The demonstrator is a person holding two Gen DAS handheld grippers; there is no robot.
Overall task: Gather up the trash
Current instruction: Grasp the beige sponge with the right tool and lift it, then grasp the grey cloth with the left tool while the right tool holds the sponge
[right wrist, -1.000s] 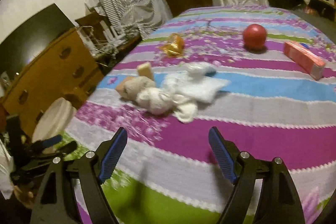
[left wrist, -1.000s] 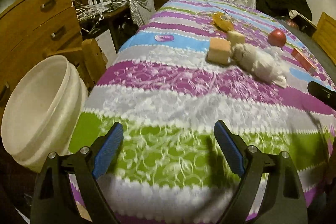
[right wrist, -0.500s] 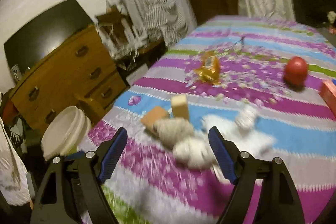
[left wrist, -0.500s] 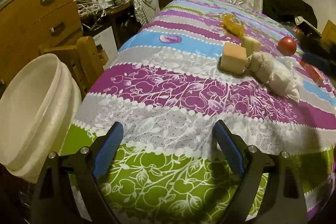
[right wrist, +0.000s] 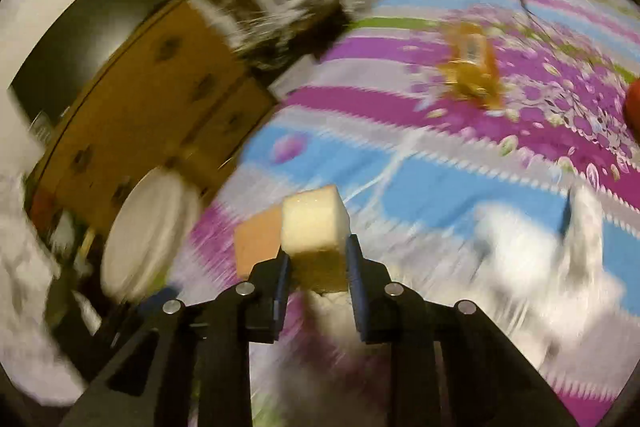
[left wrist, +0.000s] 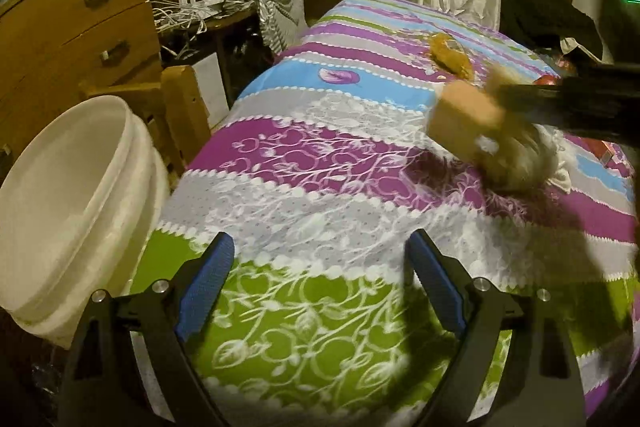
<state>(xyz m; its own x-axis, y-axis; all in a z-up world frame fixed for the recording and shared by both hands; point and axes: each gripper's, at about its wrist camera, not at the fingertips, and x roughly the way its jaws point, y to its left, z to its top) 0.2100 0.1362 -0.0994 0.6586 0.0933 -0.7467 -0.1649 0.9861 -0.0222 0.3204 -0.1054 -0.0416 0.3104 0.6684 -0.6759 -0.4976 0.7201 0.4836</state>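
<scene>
In the right wrist view my right gripper (right wrist: 318, 251) has its jaws closing on a pale yellow foam cube (right wrist: 314, 223), with the blue pads pressed against both its sides. An orange-tan block (right wrist: 256, 239) sits just left of it. The left wrist view shows that block (left wrist: 464, 115) under the blurred dark body of the right tool (left wrist: 568, 103). A grey-white crumpled wad (left wrist: 524, 163) lies beside it and a gold wrapper (left wrist: 450, 55) farther back. My left gripper (left wrist: 318, 239) hovers open and empty over the green stripe of the tablecloth (left wrist: 320, 167).
A white bucket (left wrist: 72, 195) stands off the table's left edge, also seen as the pale bucket (right wrist: 148, 239) in the blurred right view. A wooden dresser (left wrist: 80, 27) and chair stand behind it. A red ball (right wrist: 634, 103) lies at the far right.
My right gripper swung left over the foam blocks and shut on the pale yellow cube; its view is now smeared. The left gripper stays open and has hardly moved.
</scene>
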